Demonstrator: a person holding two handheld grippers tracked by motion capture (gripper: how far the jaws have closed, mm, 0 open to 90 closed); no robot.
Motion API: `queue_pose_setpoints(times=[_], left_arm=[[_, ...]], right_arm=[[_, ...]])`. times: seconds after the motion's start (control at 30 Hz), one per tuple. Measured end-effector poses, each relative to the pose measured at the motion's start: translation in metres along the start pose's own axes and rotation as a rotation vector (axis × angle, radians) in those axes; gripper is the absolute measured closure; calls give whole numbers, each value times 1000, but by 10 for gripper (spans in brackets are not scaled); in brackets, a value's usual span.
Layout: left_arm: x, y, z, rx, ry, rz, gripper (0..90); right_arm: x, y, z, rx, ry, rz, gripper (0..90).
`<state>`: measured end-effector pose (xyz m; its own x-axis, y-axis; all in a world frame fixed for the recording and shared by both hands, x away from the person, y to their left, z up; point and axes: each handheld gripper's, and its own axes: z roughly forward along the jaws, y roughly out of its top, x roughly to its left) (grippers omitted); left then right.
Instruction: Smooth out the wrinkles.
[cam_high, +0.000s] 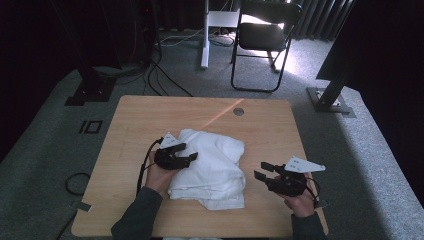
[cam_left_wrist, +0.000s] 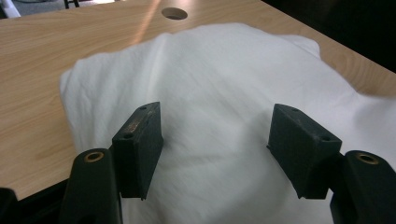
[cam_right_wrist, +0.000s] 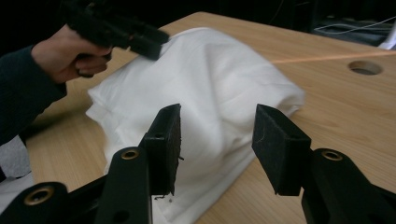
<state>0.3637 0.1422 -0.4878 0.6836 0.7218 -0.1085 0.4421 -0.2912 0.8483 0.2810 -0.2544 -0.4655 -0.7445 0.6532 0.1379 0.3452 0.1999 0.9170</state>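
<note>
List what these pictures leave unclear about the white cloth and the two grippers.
- Underside and inner folds of the white cloth: covered by its own top layers in every view.
- Near edge of the cloth: cut off by the bottom of the left gripper view, behind the left gripper.
- Whether the left gripper touches the cloth: high view too small, its own view blurred there.
- Right gripper body: hidden by the hand in the high view.

White cloth (cam_high: 212, 167), folded into a thick, soft bundle with rounded, puffy folds and a looser flap spilling out at its near edge. Lying flat on the wooden table (cam_high: 130, 125), around the middle of it and toward the near side, well short of the round hole (cam_high: 238, 111) at the table's far edge.
</note>
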Motion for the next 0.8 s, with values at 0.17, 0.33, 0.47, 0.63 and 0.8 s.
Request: queue_pose_setpoints(times=[0.17,0.33,0.47,0.63,0.8], left_arm=[[-9,-8,-6,-7,-17,5,351],[-8,-8,-1,6,-14,6,351],[-9,-9,4,20,-7,15,350],[-8,-11,8,24,-3,7,350],[-11,-13,15,27,-21,21,353]], right_arm=[[-9,1,12,23,-70,28,526],[-25,3,72,101,-139,46,549],[-41,3,116,143,-134,111,519],[-48,2,137,200,-130,132,662],[-66,7,126,215,-182,138,880]])
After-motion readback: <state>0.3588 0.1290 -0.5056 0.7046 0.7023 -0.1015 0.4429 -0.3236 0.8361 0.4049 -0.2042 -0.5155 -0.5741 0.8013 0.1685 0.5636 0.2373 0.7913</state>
